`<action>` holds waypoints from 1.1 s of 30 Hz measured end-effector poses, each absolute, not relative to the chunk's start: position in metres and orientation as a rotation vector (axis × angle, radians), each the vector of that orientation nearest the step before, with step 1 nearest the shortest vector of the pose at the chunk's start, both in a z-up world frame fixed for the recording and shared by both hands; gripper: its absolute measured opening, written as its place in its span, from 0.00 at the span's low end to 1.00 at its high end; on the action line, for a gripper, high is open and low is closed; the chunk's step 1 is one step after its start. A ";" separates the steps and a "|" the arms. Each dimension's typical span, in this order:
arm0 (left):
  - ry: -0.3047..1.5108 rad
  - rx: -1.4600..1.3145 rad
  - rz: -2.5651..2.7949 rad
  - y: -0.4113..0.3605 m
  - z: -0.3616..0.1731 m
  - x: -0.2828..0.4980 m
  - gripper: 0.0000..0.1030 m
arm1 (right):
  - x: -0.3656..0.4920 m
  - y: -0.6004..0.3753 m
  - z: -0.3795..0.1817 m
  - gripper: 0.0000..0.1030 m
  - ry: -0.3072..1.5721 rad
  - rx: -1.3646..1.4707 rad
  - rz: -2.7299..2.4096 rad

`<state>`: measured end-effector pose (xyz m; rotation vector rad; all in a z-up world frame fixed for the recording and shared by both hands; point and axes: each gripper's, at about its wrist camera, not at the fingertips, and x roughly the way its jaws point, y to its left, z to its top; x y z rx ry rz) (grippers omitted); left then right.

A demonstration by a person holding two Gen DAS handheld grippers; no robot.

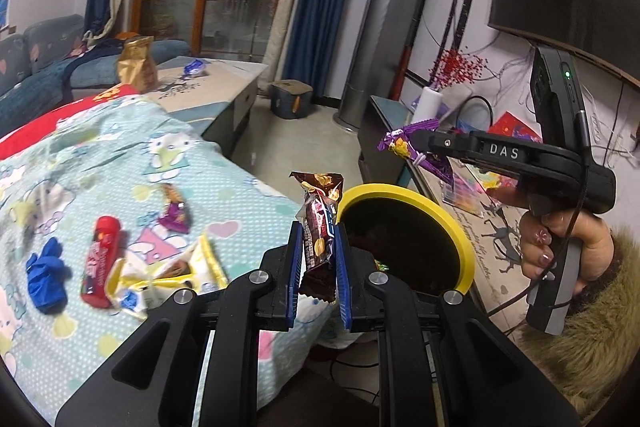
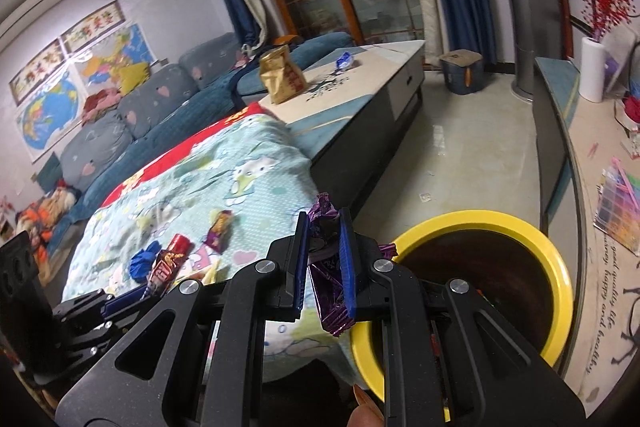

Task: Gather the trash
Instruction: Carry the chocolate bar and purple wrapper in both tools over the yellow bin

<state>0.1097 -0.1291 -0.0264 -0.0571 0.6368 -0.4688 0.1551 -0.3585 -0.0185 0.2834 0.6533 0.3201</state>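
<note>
My left gripper (image 1: 318, 231) is shut on a brown snack wrapper (image 1: 320, 219), held upright beside the rim of the yellow-rimmed trash bin (image 1: 456, 223). My right gripper (image 2: 325, 227) is shut on a purple candy wrapper (image 2: 330, 291), just left of the bin's rim (image 2: 556, 259). In the left wrist view the right gripper (image 1: 416, 147) holds the purple wrapper (image 1: 400, 141) above the bin. On the cartoon-print cloth (image 1: 120, 155) lie a red wrapper (image 1: 100, 261), a blue crumpled wrapper (image 1: 46, 273), a purple-orange wrapper (image 1: 176, 213) and a yellow-white wrapper (image 1: 168, 273).
A low table (image 2: 372, 99) carries a gold bag (image 2: 282, 75) and a blue wrapper (image 2: 344, 61). A blue sofa (image 2: 140, 107) runs along the left. A side cabinet (image 2: 560, 131) with a white roll (image 2: 594, 69) stands right of the bin. A grey stool (image 2: 460, 71) sits on the floor.
</note>
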 end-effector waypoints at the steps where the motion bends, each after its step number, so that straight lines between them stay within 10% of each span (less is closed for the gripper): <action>1: 0.639 -0.050 -0.477 -0.133 -0.028 0.111 0.15 | 0.156 -0.363 -0.019 0.10 0.654 0.292 0.311; 33: 0.730 0.036 -0.678 -0.238 -0.078 0.147 0.15 | 0.171 -0.459 -0.067 0.10 0.734 0.446 0.120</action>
